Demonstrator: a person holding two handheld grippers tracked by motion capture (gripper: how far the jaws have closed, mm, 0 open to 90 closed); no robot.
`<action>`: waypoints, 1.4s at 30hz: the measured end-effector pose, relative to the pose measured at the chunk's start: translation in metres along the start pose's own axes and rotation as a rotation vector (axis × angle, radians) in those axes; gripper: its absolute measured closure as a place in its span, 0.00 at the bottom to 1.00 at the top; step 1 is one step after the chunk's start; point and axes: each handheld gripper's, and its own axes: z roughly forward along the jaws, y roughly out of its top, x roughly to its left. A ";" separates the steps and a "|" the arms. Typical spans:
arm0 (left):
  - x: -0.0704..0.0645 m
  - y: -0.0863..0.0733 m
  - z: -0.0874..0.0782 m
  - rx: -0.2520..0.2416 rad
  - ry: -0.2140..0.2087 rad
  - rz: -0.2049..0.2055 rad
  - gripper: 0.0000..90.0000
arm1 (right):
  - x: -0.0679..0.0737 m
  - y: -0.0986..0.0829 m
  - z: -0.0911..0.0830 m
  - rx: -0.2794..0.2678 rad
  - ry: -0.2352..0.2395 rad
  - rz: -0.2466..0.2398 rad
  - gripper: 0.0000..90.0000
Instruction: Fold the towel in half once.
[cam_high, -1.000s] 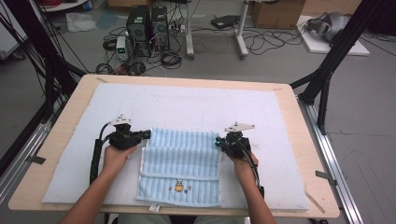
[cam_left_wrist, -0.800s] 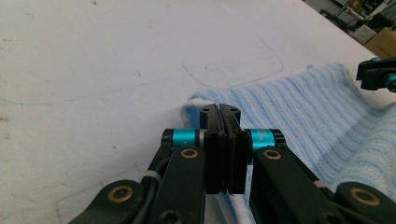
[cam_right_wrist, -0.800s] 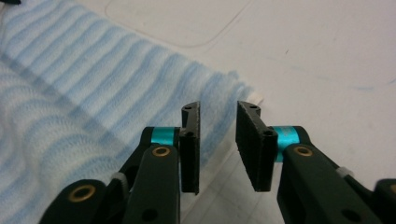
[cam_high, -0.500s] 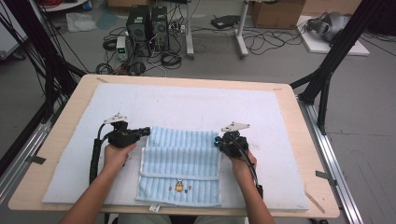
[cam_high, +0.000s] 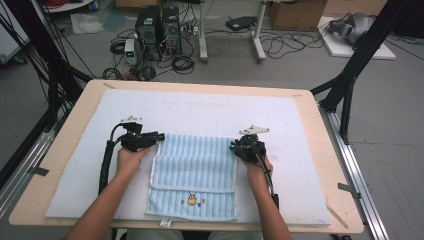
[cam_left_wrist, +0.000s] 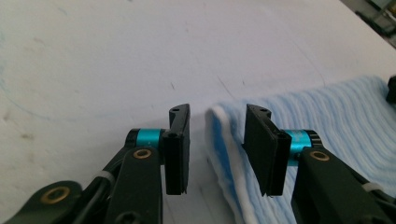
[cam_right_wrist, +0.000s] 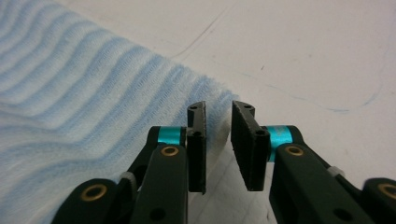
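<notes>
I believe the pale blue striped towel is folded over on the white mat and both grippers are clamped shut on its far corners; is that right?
Not quite: the pale blue striped towel is folded on the white mat, but the left gripper and right gripper stand open at its corners, as both gripper views show.

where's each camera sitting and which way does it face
High view: above the person's side, looking forward and down at the table; forearms, hands, both claws show.
Left gripper view: on the left claw, facing the towel edge.
Right gripper view: on the right claw, facing a towel corner.
All share the towel.
</notes>
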 end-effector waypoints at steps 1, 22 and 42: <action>-0.002 -0.001 -0.002 0.015 0.009 0.017 0.61 | 0.000 0.000 -0.004 -0.015 0.001 0.005 0.79; -0.015 -0.012 0.003 0.043 0.014 0.080 0.97 | 0.009 -0.005 0.001 0.066 0.062 -0.023 0.95; 0.006 0.043 0.057 -0.065 0.001 0.007 0.97 | -0.042 0.038 0.038 0.001 -0.070 0.044 0.95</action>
